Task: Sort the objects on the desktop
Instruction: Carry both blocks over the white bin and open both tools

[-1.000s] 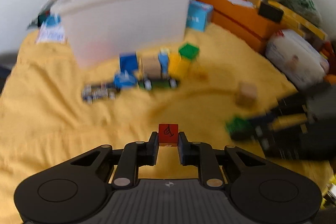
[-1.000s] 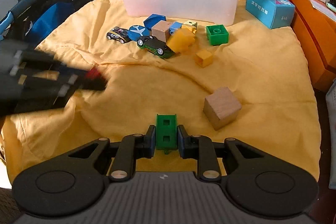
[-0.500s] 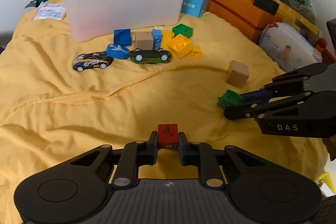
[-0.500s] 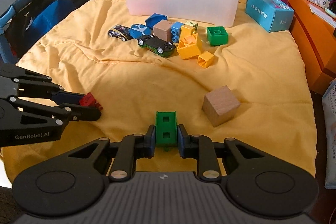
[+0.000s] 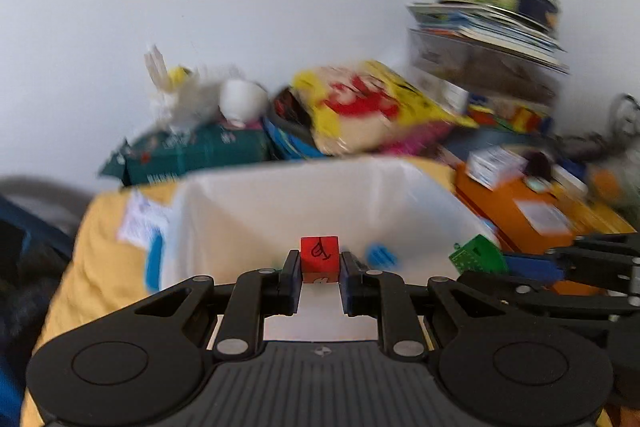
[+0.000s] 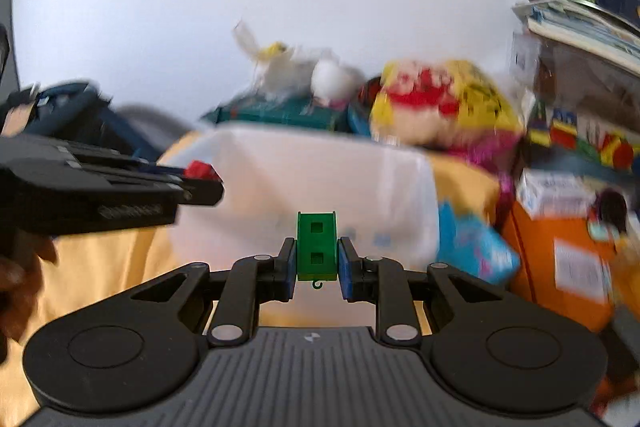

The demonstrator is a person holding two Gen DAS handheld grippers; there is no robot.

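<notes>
My left gripper is shut on a small red cube with a black mark on its face. It is held above the near rim of the white plastic bin. My right gripper is shut on a green brick with two square holes, in front of the same bin. In the left wrist view the right gripper reaches in from the right with the green brick. In the right wrist view the left gripper comes in from the left with the red cube.
Behind the bin lies clutter: a yellow and red bag, a teal box, white soft items. An orange box and a stack of books with a round tin stand at the right. A blue box sits beside the bin on the yellow cloth.
Both grippers rose and moved forward to the white bin, each still holding its block. The toy cars and loose blocks on the cloth have dropped out of view.
</notes>
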